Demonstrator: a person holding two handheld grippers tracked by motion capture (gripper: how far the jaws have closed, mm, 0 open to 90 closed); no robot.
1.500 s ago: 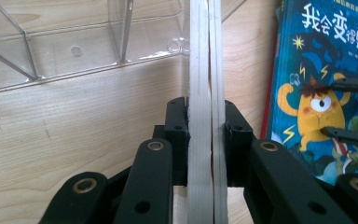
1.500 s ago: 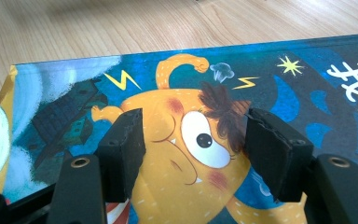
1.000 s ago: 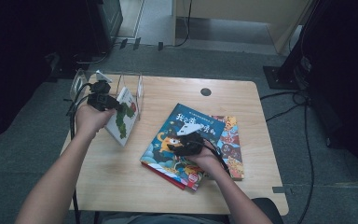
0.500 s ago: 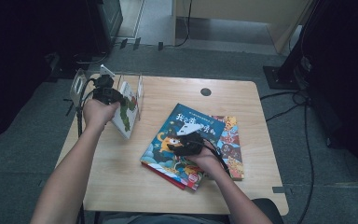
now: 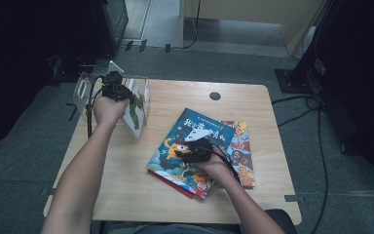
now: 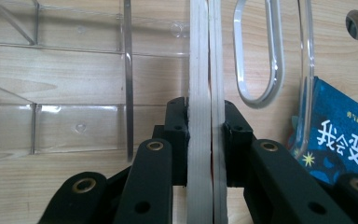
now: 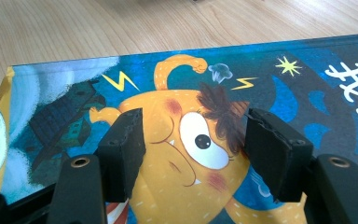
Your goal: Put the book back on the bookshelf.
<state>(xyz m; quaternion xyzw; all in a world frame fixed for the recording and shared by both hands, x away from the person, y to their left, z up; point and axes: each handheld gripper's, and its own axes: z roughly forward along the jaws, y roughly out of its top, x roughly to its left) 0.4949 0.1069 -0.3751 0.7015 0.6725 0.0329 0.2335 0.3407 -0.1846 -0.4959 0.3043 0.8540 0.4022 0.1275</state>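
My left claw clamps a thin book upright at the clear rack on the table's far left. My right claw rests spread on the blue book, gripping nothing.

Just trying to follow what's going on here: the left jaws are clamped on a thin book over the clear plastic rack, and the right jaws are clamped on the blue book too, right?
Not quite. The left gripper does clamp the thin book over the clear rack. But the right gripper has its jaws standing apart over the blue book, gripping nothing, as the right gripper view shows.
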